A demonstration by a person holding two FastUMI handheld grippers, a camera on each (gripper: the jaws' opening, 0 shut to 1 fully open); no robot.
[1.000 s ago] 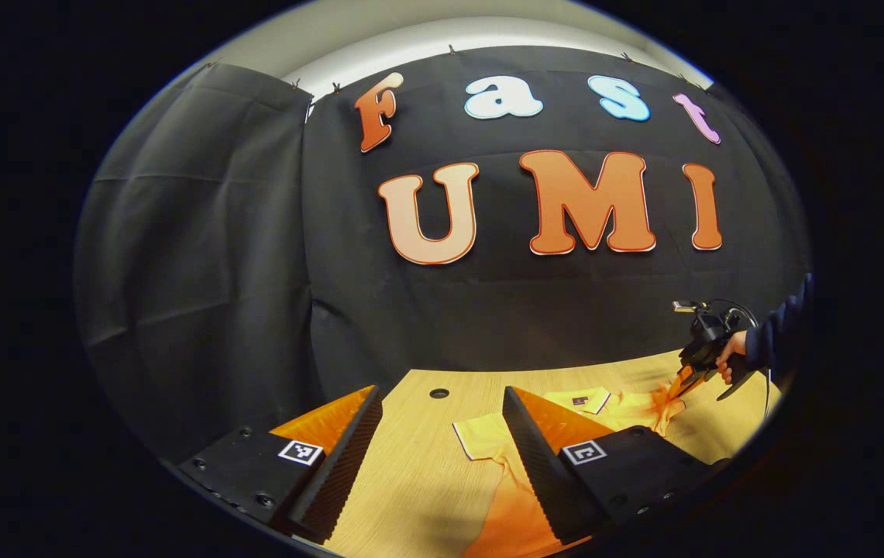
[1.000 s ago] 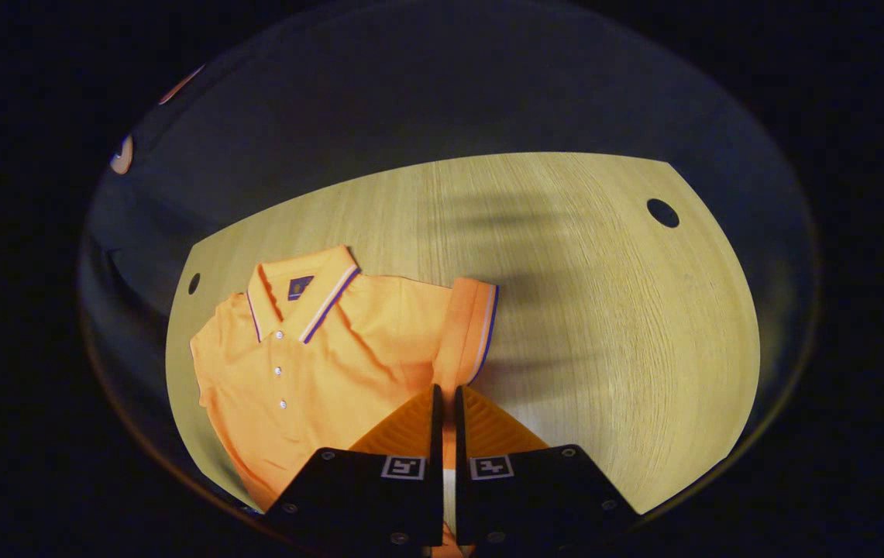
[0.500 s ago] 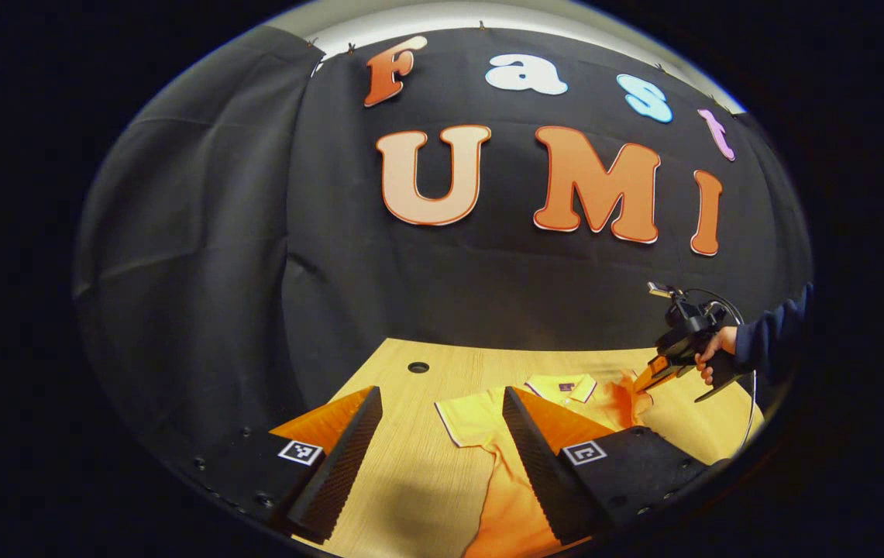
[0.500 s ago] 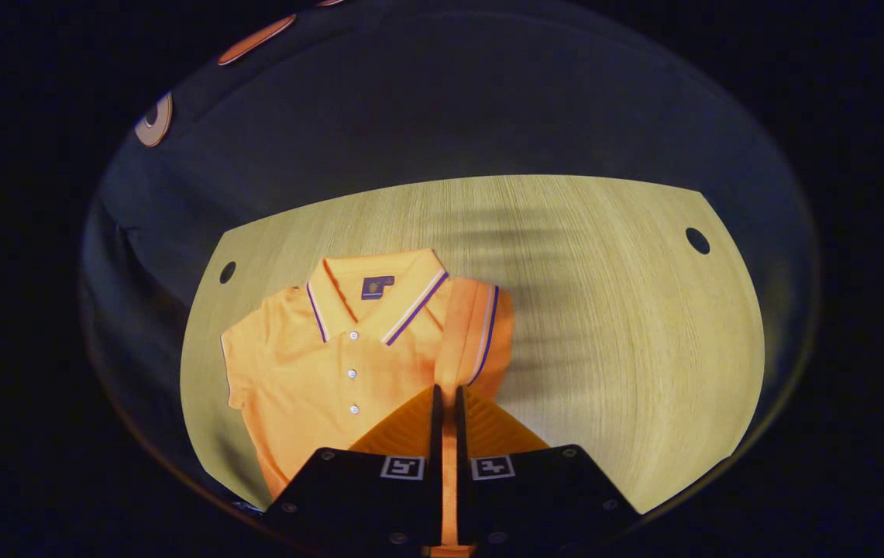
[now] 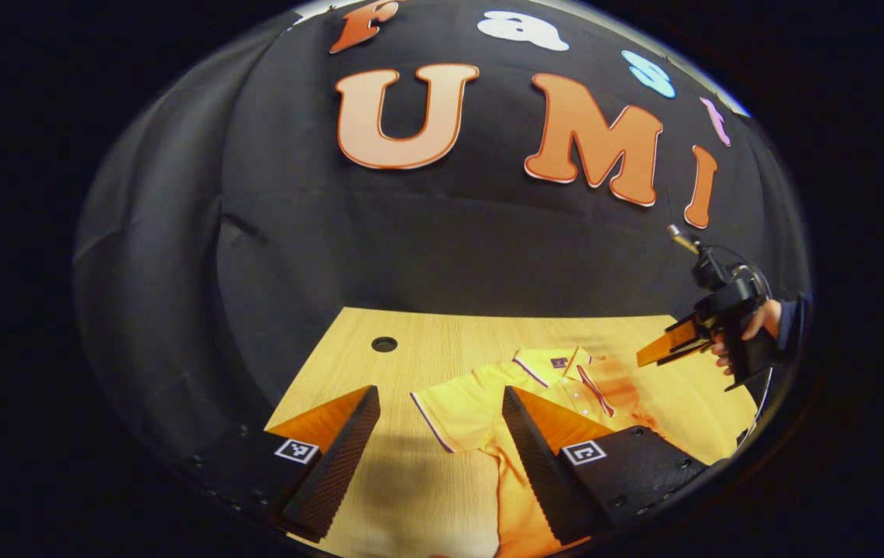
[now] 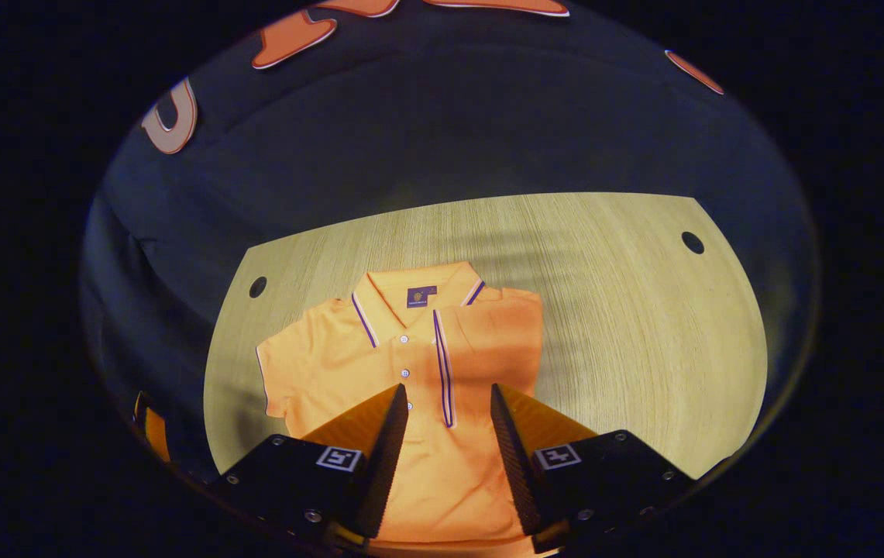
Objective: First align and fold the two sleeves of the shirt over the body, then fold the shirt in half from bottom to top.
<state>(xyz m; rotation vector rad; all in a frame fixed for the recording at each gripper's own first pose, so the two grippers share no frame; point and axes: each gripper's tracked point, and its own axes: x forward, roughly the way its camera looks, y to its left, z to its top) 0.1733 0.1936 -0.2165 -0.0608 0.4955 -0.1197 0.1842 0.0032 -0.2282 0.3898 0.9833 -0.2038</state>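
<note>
An orange polo shirt point(image 6: 349, 364) lies flat on the wooden table point(image 6: 627, 310), collar toward the far wall. One sleeve point(image 6: 488, 341) is folded across the chest, its striped cuff point(image 6: 442, 364) running down beside the buttons. The other sleeve point(image 6: 279, 372) is spread out to the side. My right gripper point(image 6: 447, 395) hovers open above the shirt's middle, holding nothing. My left gripper point(image 5: 438, 403) is open over the table, near the spread sleeve point(image 5: 449, 407). In the left gripper view the right gripper point(image 5: 641, 360) hangs above the shirt point(image 5: 565, 380), held by a hand point(image 5: 751, 325).
The table has a round hole near each far corner point(image 6: 258, 287) point(image 6: 693, 242), one of which also appears in the left gripper view point(image 5: 384, 343). Black cloth walls close off the back and sides. Bare tabletop point(image 6: 643, 349) lies beside the folded sleeve.
My right gripper has opened and let go of the sleeve, which now lies folded over the chest, and it has risen. My left gripper has tipped down toward the table.
</note>
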